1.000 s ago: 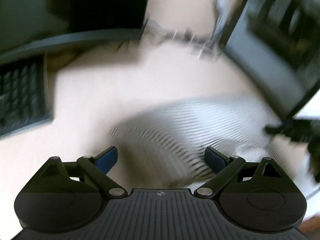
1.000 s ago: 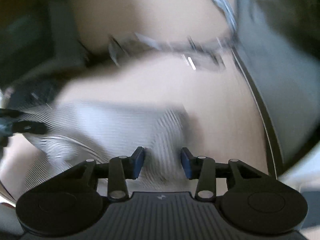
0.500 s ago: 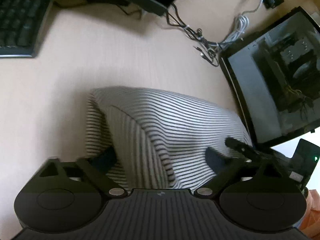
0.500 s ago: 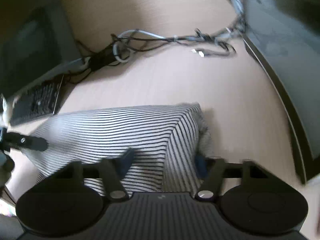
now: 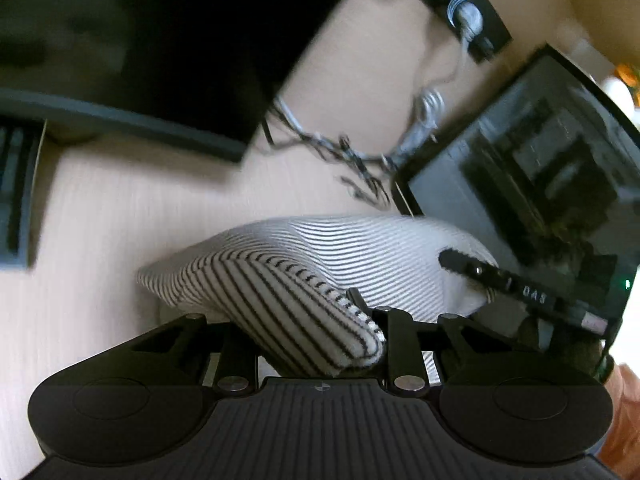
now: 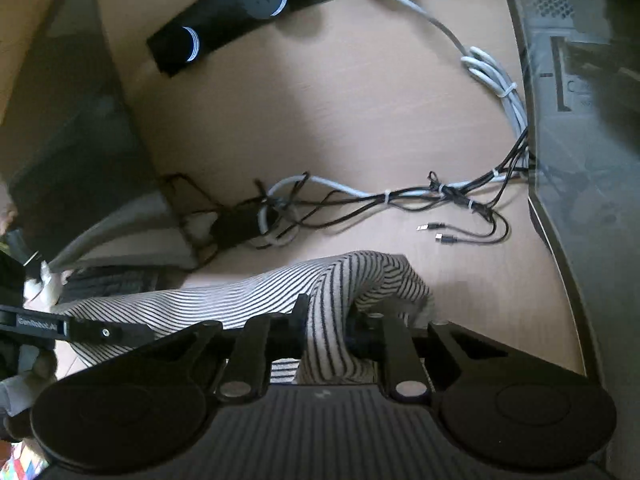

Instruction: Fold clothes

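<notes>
While the left hand-held gripper [image 5: 308, 332] pinches a thick folded roll of the striped garment [image 5: 352, 252] between its closed-in fingers, the right hand-held gripper [image 6: 326, 328] clamps another bunched fold of the same garment [image 6: 248, 296], its fingers drawn tight on the cloth. Most of the garment lies on the pale wooden surface [image 6: 340, 112], with both gripped ends raised off it. Beyond the garment runs a tangle of cables [image 6: 400, 196]; farther beyond it lies a black power strip [image 6: 248, 4]. Right of the garment stands a glass-sided computer case [image 6: 592, 140], and left of it a dark monitor [image 5: 140, 40] and a keyboard [image 5: 16, 196].
</notes>
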A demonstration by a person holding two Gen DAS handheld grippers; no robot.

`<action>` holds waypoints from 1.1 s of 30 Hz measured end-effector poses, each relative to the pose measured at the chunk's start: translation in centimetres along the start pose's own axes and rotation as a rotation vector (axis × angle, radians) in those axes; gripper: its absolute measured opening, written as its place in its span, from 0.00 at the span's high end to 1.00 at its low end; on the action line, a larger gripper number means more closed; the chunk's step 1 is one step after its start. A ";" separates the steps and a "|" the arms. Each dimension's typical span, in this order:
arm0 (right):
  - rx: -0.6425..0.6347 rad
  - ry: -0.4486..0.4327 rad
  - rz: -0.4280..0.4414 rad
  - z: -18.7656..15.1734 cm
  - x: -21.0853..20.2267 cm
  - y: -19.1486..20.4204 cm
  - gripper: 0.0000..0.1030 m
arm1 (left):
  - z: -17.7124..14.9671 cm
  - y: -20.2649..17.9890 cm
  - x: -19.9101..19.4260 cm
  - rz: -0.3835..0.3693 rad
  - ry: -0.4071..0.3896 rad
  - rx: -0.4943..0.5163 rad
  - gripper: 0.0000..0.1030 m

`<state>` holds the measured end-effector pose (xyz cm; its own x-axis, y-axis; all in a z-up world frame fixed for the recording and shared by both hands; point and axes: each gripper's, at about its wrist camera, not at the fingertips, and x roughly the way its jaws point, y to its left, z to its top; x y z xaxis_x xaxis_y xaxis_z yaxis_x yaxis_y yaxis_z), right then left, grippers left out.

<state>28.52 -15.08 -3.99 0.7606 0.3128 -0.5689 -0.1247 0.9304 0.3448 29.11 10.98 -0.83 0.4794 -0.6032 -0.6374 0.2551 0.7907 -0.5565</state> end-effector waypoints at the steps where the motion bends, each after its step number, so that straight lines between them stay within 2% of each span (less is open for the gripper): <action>1: -0.007 0.007 0.000 -0.5 -0.4 0.0 0.85 | -0.8 -0.1 0.1 0.000 0.014 0.000 0.72; 7: -0.010 0.059 -0.035 -3.4 -1.3 -0.9 0.85 | -5.0 0.2 0.4 -0.002 0.088 -0.040 0.70; 10: -0.033 0.096 -0.074 -5.2 -1.0 -1.3 0.85 | -6.6 0.6 1.1 0.029 0.124 -0.030 0.66; 11: -0.054 0.118 -0.100 -6.0 -0.5 -1.4 0.84 | -7.1 0.8 1.4 0.049 0.138 -0.027 0.62; 12: -0.082 0.145 -0.133 -6.8 0.3 -1.6 0.82 | -7.5 1.2 1.7 0.078 0.155 -0.027 0.56; 13: -0.100 0.166 -0.160 -7.5 0.9 -1.8 0.78 | -8.0 1.6 1.8 0.095 0.161 -0.029 0.55; 14: -0.101 0.170 -0.173 -7.8 1.0 -2.0 0.70 | -8.2 1.9 1.5 0.097 0.157 -0.034 0.54; 15: -0.095 0.165 -0.179 -7.9 0.9 -2.1 0.65 | -8.2 2.1 1.0 0.106 0.155 -0.036 0.47; 17: -0.104 0.150 -0.188 -7.4 0.3 -2.0 0.60 | -7.8 1.8 -0.6 0.146 0.118 -0.012 0.38; 19: -0.137 0.107 -0.197 -6.3 -0.7 -1.4 0.55 | -7.2 1.4 -2.4 0.176 0.065 0.015 0.35; 21: -0.168 0.053 -0.182 -4.9 -1.5 -0.7 0.42 | -6.2 0.8 -4.3 0.160 -0.009 0.027 0.25; 24: -0.209 0.012 -0.142 -3.6 -0.5 0.5 0.43 | -5.1 -0.4 -5.0 0.079 -0.082 0.038 0.19; 26: -0.224 0.017 -0.109 -3.3 1.4 1.4 0.46 | -4.9 -0.2 -3.4 -0.005 -0.047 0.005 0.17; 27: -0.220 0.035 -0.104 -3.4 2.6 1.5 0.47 | -5.0 0.2 -2.1 -0.039 0.000 -0.028 0.17; 29: -0.212 0.083 -0.121 -3.9 5.1 1.0 0.47 | -5.8 1.1 0.8 -0.034 0.129 -0.095 0.17; 30: -0.222 0.105 -0.142 -4.4 5.9 0.6 0.48 | -6.3 1.4 1.8 -0.024 0.169 -0.098 0.17; 33: -0.296 0.113 -0.188 -6.3 5.5 0.1 0.48 | -6.4 2.0 3.1 0.011 0.178 -0.044 0.16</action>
<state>28.67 -12.11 -11.78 0.7147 0.1346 -0.6864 -0.1811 0.9835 0.0043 25.73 10.00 -7.34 0.3252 -0.6067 -0.7254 0.2117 0.7943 -0.5694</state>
